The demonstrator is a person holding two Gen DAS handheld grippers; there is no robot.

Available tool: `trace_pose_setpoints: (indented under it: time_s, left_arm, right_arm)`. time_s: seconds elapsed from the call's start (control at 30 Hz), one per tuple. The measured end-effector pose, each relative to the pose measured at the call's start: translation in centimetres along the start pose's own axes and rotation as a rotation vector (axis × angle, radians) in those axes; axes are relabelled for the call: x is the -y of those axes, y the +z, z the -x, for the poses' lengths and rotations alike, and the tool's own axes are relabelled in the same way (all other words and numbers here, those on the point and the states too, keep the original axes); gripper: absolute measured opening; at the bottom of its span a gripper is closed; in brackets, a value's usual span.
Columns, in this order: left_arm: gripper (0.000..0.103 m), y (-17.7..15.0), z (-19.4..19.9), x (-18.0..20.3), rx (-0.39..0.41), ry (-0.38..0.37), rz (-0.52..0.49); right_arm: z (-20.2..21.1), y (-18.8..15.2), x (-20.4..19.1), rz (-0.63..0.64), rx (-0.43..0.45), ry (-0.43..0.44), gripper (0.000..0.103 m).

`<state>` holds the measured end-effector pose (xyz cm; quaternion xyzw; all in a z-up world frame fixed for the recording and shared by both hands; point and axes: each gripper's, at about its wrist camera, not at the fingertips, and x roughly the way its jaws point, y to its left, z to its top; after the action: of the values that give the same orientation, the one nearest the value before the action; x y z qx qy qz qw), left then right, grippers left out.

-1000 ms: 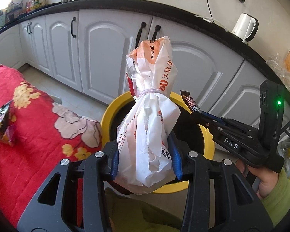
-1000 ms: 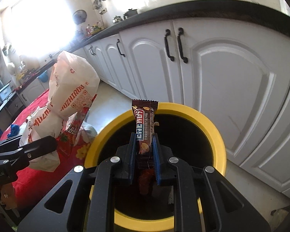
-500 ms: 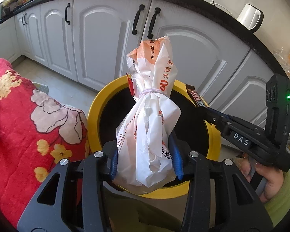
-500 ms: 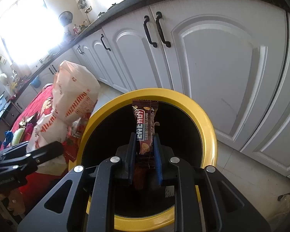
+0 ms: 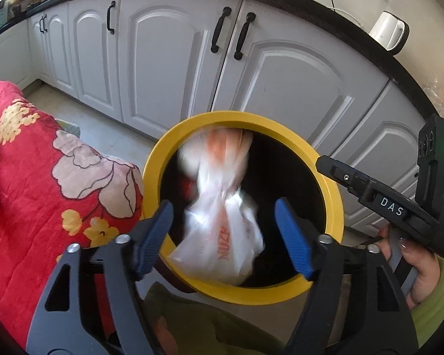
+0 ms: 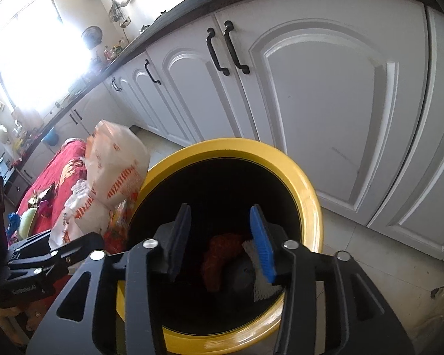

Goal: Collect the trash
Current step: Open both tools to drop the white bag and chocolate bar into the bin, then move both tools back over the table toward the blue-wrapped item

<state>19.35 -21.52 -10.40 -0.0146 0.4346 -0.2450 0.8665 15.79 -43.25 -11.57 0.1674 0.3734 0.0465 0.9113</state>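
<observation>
Blurred white bag (image 5: 219, 222) over bin (image 5: 336, 204); right view shows its contents.

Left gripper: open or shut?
Open: left gripper jaws stand apart, the blurred white plastic bag loose between them over the yellow-rimmed bin.

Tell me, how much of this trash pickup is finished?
Some trash already lies inside the yellow-rimmed round bin, including a red crumpled wrapper. The right gripper is open and empty above it. The left gripper is open too, and the blurred white plastic bag with orange print hangs between its fingers over the bin. Scraps on the red floral cloth remain.
</observation>
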Motion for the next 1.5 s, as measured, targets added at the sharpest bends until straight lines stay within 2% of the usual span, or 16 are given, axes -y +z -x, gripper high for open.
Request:
trace_pose_setpoints:
  time_s: [0.13,0.2,0.27,0.53,0.63,1.5]
  left_arm:
    - [0.077,0.1,0.5,-0.4,0.014,0.007,0.009]
    - [0.087,0.1,0.9,-0.6,0.023,0.008,0.017]
    - [0.092,0.1,1.3,-0.9,0.032,0.012,0.023]
    - [0.092,-0.1,3.4,-1.9,0.073,0.056,0.041]
    - [0.092,-0.2,4.6,-2.2,0.096,0.071,0.046]
    - [0.092,-1.4,14.8,-7.2,0.289,0.215,0.127]
  right_arm:
    - [0.5,0.4,0.1,-0.011,0.022,-0.002,0.053]
    - [0.8,0.5,0.2,-0.019,0.036,-0.006,0.059]
    - [1.1,0.6,0.2,-0.022,0.043,-0.007,0.063]
    - [1.5,0.9,-0.6,-0.007,0.054,-0.007,0.068]
    - [2.0,1.0,-1.1,-0.001,0.066,-0.007,0.077]
    - [5.0,1.5,-10.6,0.208,0.129,0.082,0.081]
